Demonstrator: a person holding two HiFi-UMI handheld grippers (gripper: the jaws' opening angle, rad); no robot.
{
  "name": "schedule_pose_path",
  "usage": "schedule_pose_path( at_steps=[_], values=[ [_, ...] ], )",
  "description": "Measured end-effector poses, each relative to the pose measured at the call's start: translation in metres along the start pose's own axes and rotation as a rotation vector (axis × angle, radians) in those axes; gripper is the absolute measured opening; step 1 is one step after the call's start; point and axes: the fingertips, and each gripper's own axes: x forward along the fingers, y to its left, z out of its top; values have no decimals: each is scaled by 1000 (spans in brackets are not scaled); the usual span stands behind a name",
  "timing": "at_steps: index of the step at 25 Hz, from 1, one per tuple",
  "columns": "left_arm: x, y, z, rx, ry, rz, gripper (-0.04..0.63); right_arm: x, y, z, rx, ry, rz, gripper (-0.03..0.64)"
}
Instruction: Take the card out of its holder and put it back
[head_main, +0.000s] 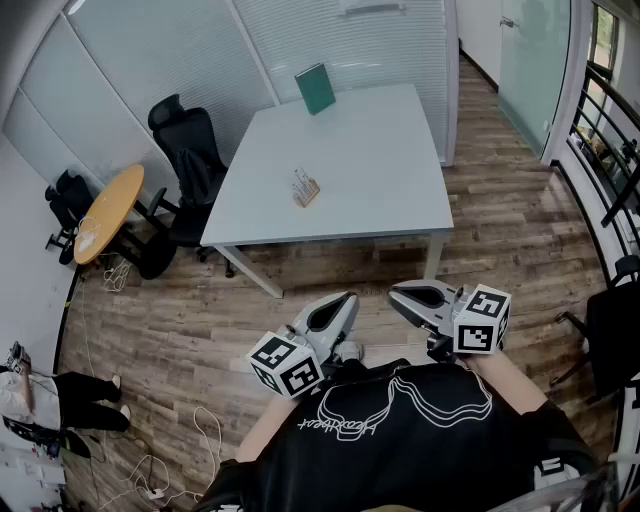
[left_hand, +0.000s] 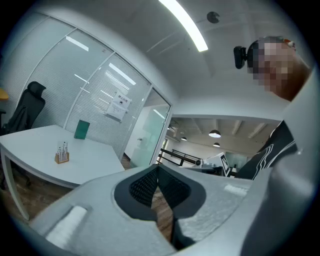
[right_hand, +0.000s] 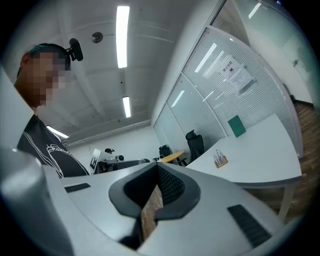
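A small wooden card holder (head_main: 305, 190) with upright cards stands near the middle of the white table (head_main: 400, 190). It also shows in the left gripper view as the holder (left_hand: 62, 156) and in the right gripper view as the holder (right_hand: 220, 159). Both grippers are held close to the person's chest over the wooden floor, well short of the table. My left gripper (head_main: 346, 298) (left_hand: 157, 168) is shut with nothing in it. My right gripper (head_main: 394, 292) (right_hand: 157, 165) has its jaws together too, holding nothing.
A green folder (head_main: 315, 88) stands at the table's far edge by the glass wall. Black office chairs (head_main: 188, 150) and a round wooden table (head_main: 108, 212) are to the left. Cables (head_main: 150, 470) lie on the floor; another person (head_main: 60, 400) is at the lower left. A railing (head_main: 610, 150) runs along the right.
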Motion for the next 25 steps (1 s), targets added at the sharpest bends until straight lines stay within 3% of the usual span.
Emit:
schedule_pose_path(
  at_steps=[18,25],
  values=[
    [0,-8,0,5,13,22,14,-2,7,0,56,-19,42,9],
    [1,26,8,-3,-8,42,14,22,-11,4,39,-19,42,9]
  ],
)
